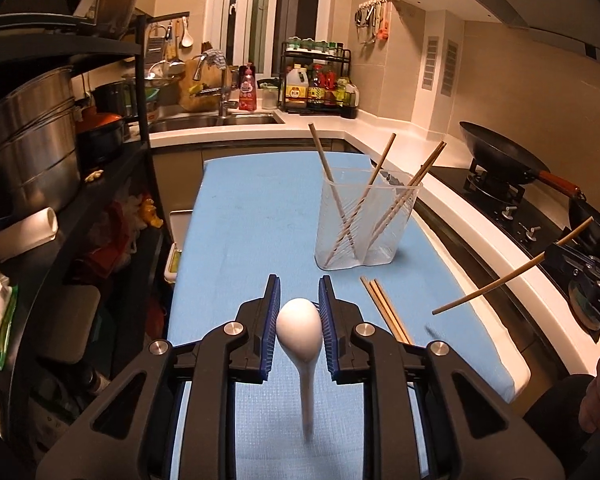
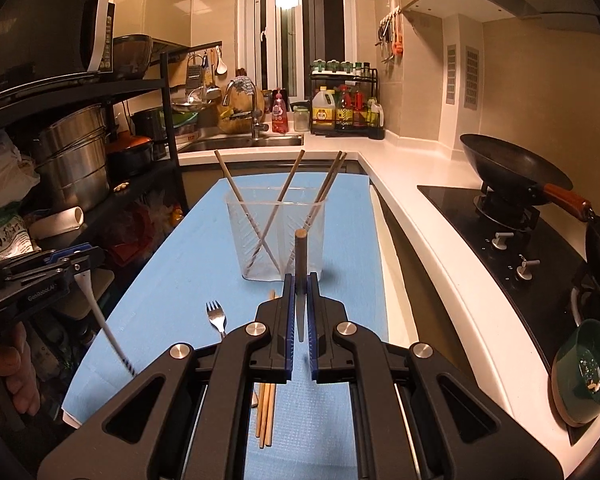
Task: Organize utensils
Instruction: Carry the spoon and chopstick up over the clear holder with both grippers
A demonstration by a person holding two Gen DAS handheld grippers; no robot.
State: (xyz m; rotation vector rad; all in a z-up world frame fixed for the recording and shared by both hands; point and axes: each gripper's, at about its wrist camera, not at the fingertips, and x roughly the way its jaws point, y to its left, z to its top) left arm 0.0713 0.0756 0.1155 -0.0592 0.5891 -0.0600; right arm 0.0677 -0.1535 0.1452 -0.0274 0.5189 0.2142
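Note:
My left gripper [image 1: 299, 300] is shut on a white spoon [image 1: 300, 328], bowl between the pads, handle hanging down over the blue mat [image 1: 252, 216]. My right gripper [image 2: 300, 286] is shut on a single wooden chopstick [image 2: 300, 264], held above the mat in front of the clear holder; it also shows in the left wrist view [image 1: 512, 272]. A clear plastic holder [image 1: 366, 220] stands on the mat with several chopsticks leaning in it; it also shows in the right wrist view [image 2: 276, 236]. Loose chopsticks [image 1: 384, 308] and a fork [image 2: 217, 314] lie on the mat.
A black shelf with steel pots [image 1: 36, 136] stands to the left. A white counter with a stove and black wok [image 2: 516, 172] runs along the right. A green bowl [image 2: 588, 372] sits on the counter. Sink and bottle rack [image 1: 320, 84] are behind.

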